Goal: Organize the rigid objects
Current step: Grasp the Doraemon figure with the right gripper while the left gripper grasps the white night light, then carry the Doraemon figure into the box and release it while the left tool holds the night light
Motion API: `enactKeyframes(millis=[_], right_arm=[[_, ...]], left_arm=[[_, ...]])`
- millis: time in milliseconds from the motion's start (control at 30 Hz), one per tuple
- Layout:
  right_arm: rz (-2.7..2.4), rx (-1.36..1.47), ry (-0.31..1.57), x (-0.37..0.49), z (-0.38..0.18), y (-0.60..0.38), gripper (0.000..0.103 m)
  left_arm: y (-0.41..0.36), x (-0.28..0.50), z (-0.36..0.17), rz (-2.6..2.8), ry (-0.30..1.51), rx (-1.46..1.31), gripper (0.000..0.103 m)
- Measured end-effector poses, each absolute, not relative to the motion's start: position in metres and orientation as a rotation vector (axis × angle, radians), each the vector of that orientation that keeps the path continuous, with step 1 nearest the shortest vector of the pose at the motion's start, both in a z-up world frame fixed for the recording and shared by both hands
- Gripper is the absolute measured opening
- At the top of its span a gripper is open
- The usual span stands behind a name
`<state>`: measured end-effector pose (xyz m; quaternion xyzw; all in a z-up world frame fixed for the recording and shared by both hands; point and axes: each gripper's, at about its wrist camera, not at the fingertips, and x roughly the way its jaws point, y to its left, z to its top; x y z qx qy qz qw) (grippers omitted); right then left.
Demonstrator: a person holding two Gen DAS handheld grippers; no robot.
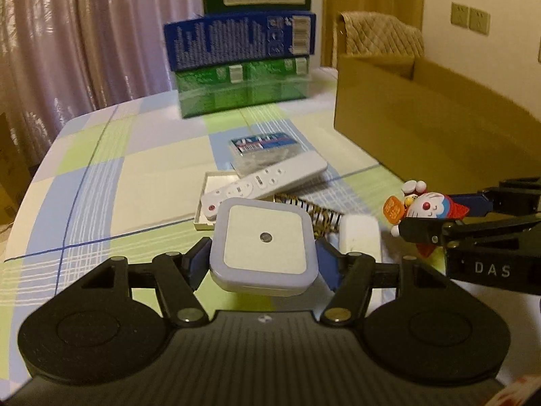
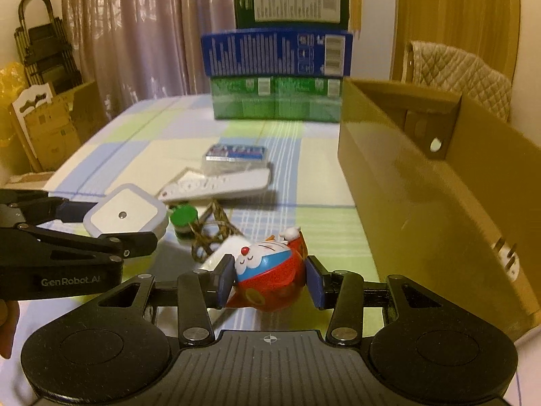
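White and pale lilac, the square plastic night light with a small round sensor at its centre [image 1: 263,245] sits clamped between the blue pads of the left gripper [image 1: 262,264], low in the middle of the left wrist view and lifted clear of the checked pastel tablecloth [image 1: 101,176]. At the right edge of that view the right gripper [image 1: 436,218] comes in sideways, closed on a blue, white and red cartoon cat figurine [image 1: 424,206] carrying a small orange sign. The right wrist view shows the same toy [image 2: 267,270] lying on its side in the lower centre, pinched between the two blue pads, while the left gripper [image 2: 111,223] reaches in from the left edge with the night light [image 2: 125,215] in its grip. Beyond both tools, in the middle of the frames, lie a long white remote control [image 1: 267,181] resting across a shallow white tray [image 1: 216,186], a small clear plastic box with a blue label [image 1: 265,149] touching the remote's far side, a braided brown cable [image 2: 211,225], a green round cap [image 2: 184,216] and a white rounded block [image 1: 360,237]. An open brown cardboard box [image 2: 422,182] fills the right side. At the upper centre stand stacked green and blue cartons [image 2: 277,77] against the curtain [image 2: 135,34].
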<state>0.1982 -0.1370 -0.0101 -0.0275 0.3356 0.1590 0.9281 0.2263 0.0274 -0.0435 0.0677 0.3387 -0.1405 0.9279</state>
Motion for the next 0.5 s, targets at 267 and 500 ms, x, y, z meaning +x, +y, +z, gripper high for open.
enactKeyframes(millis=[267,500], right_arm=[[0.357,-0.004,0.59,0.189,0.032,-0.144,0.042],[0.343,0.053,0.502,0.188,0.086,-0.178,0.042]], left_arm=[[0.032,0.209,-0.01,-0.261,0.648,0.072,0.061],[-0.001,0.195,0.028,-0.281,0.591,0.074,0.061]])
